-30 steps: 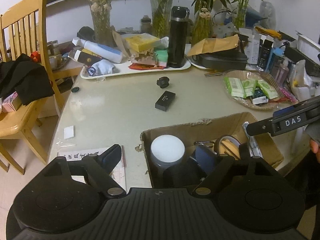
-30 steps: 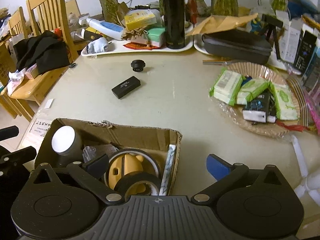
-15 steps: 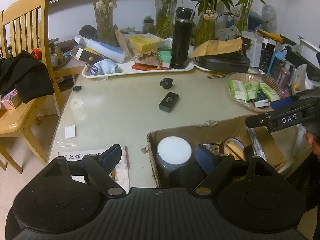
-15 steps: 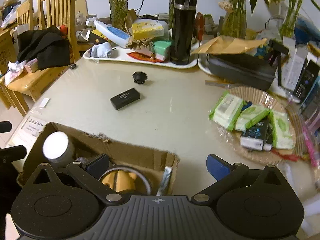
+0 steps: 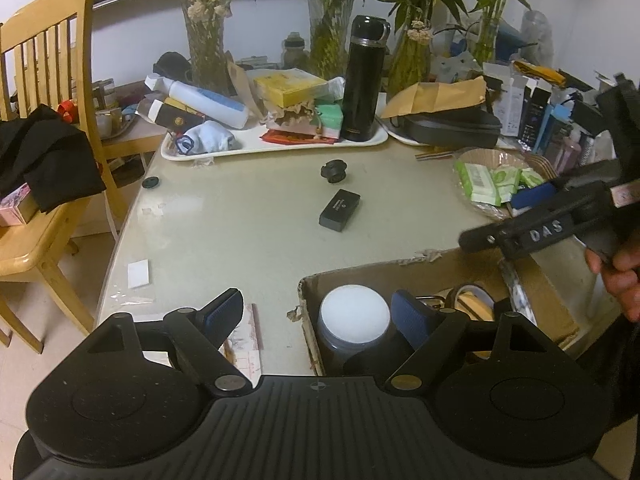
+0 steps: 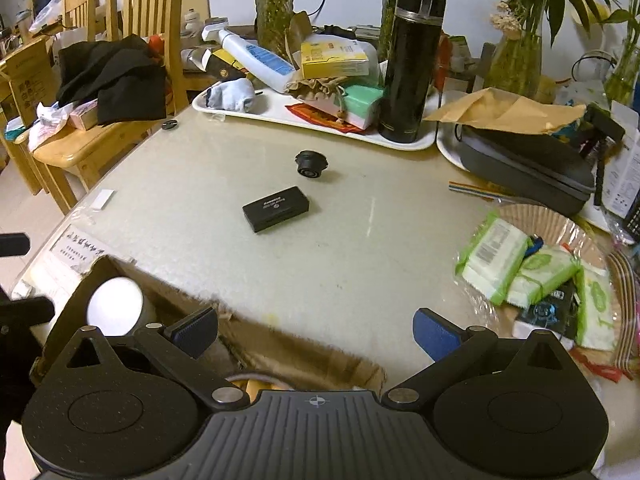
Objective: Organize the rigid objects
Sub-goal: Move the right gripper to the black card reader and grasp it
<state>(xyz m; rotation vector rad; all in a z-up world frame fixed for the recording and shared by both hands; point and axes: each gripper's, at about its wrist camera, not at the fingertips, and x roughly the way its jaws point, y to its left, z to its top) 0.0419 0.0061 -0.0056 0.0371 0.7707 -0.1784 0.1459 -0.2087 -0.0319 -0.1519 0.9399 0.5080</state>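
Left wrist view: the left claw (image 5: 318, 312) stands wide and empty at the cardboard box's (image 5: 360, 276) corner, with a white-lidded jar (image 5: 354, 320) inside the box between its fingers. Ahead lie a black case (image 5: 340, 210) and a round cap (image 5: 334, 171).

Right wrist view: the right claw (image 6: 316, 330) gapes wide, empty, above the box edge (image 6: 280, 336); the case (image 6: 276, 209) lies ahead, the cap (image 6: 310, 164) beyond it.

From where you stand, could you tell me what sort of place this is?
Most likely a home dining area: a cluttered table, wooden chairs draped with dark clothing, and vases of plants against the wall.
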